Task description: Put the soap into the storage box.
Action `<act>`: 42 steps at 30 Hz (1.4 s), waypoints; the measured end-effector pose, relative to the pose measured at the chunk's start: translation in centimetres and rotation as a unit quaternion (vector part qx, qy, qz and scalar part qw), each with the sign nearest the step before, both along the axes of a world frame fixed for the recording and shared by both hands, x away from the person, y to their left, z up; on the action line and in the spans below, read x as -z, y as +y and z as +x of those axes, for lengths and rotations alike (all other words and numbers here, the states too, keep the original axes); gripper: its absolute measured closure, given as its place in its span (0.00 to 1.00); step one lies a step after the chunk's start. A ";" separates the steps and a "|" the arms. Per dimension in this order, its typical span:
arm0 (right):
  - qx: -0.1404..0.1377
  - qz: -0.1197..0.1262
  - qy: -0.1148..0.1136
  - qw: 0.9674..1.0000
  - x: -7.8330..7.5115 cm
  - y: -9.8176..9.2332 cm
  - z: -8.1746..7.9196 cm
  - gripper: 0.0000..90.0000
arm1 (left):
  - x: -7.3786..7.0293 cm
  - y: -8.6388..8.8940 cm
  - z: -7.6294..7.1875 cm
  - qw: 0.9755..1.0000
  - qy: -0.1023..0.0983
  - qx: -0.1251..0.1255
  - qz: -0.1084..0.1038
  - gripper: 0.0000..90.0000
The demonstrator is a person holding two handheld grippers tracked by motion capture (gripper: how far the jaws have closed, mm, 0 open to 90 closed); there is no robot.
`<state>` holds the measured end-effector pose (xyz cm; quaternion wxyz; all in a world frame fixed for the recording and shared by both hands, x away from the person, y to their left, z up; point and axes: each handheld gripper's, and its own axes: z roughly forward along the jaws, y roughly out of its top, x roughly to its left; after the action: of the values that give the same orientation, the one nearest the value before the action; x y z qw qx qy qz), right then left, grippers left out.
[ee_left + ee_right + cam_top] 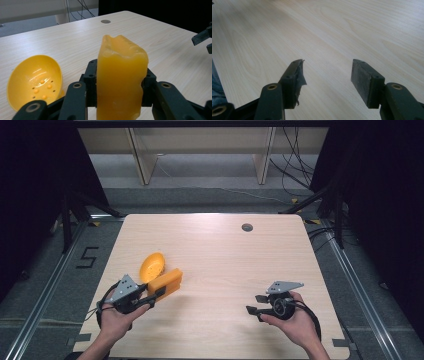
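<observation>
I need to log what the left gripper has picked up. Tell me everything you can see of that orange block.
The orange block is a thick, roughly rectangular slab, waxy and slightly translucent like soap or a sponge, with rounded edges and a ridged, uneven far end. The left gripper is shut on it, black pads pressing both its broad sides. In the high view it juts forward over the table, close beside the perforated yellow scoop; whether they touch is unclear.

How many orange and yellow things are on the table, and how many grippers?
Orange block, held in the left gripper: 1
Yellow scoop with holes: 1
Grippers, counting the right gripper, which is open with nothing between its pads: 2
Total: 4
</observation>
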<state>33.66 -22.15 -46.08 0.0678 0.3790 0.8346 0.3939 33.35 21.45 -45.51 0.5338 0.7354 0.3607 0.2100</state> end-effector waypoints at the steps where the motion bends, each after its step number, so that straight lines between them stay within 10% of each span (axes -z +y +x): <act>1: 0.001 0.001 0.000 1.000 0.0 0.0 0.0 0.49 | 0.0 0.0 0.0 1.000 0.000 -0.001 0.000 0.67; 29: -0.007 -0.005 0.006 1.000 0.2 0.0 0.2 0.48 | -0.8 1.7 1.3 0.998 -0.013 -0.055 -0.013 0.67; 42: -0.014 -0.006 0.015 1.000 0.4 0.0 0.3 0.48 | -1.3 2.5 2.8 0.990 -0.028 -0.141 -0.011 0.67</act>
<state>34.00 -22.19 -46.47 0.0518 0.3730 0.8430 0.3842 36.15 23.96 -44.24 0.5170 0.6653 0.4477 0.2994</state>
